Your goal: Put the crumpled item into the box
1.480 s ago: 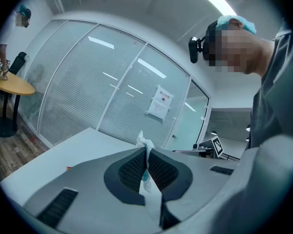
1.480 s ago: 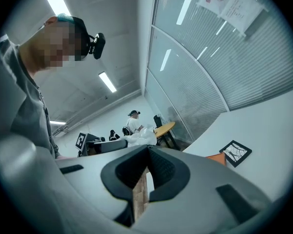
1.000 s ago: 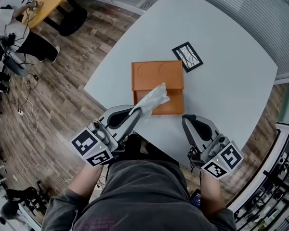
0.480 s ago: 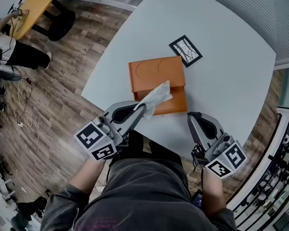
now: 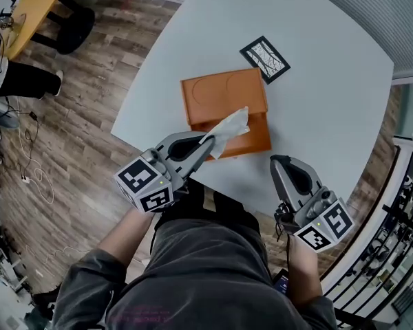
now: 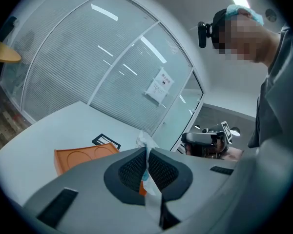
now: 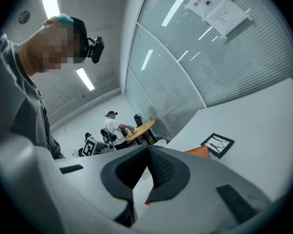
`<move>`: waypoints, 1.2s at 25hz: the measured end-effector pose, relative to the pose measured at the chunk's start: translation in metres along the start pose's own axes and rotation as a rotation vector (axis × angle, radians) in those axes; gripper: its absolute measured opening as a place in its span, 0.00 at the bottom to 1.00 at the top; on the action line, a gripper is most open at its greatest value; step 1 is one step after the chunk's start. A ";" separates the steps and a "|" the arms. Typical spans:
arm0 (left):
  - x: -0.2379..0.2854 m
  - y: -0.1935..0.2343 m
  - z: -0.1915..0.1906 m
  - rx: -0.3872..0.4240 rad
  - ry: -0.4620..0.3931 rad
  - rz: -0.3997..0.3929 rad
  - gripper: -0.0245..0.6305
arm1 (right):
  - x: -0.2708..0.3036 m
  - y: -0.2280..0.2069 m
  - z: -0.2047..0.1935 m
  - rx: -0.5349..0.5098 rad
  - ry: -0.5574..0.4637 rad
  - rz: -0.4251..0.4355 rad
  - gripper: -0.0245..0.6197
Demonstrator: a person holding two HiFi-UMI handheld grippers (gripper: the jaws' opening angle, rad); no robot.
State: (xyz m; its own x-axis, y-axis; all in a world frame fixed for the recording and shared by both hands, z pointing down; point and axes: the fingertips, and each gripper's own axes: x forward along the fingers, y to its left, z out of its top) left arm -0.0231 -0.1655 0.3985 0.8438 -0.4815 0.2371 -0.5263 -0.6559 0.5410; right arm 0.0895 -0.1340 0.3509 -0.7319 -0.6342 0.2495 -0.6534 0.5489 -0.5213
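Crumpled white tissue (image 5: 228, 126) edged over orange box (image 5: 220, 91), left hand-held gripper (image 5: 208, 143) pinching

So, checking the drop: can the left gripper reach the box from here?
Probably yes: the left gripper, shut on the tissue, is at the near edge of the box, nothing between.

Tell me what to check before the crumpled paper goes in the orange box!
1. Paper held tight: ok. The left gripper is shut on the crumpled paper.
2. Paper lined up with the orange box: ok, it shows over the box's near half in the head view.
3. Box opening free: cannot tell, the paper covers that part.
4. Right gripper out of the way: ok, shut, empty, off to the box's right.
5. Black-framed card: ok, apart from the box.
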 end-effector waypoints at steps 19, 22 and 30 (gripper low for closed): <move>0.041 0.025 -0.059 -0.014 0.114 -0.015 0.06 | 0.011 -0.016 -0.026 0.050 0.048 -0.036 0.04; 0.048 0.030 -0.072 -0.022 0.135 -0.012 0.06 | 0.010 -0.019 -0.030 0.057 0.057 -0.038 0.04; 0.062 0.043 -0.106 -0.071 0.196 -0.004 0.06 | 0.006 -0.029 -0.045 0.081 0.081 -0.049 0.04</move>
State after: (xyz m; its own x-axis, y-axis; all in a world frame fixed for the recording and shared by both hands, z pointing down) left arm 0.0179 -0.1615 0.5218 0.8536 -0.3521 0.3840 -0.5204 -0.6117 0.5959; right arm 0.0951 -0.1294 0.4040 -0.7152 -0.6109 0.3397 -0.6730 0.4706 -0.5706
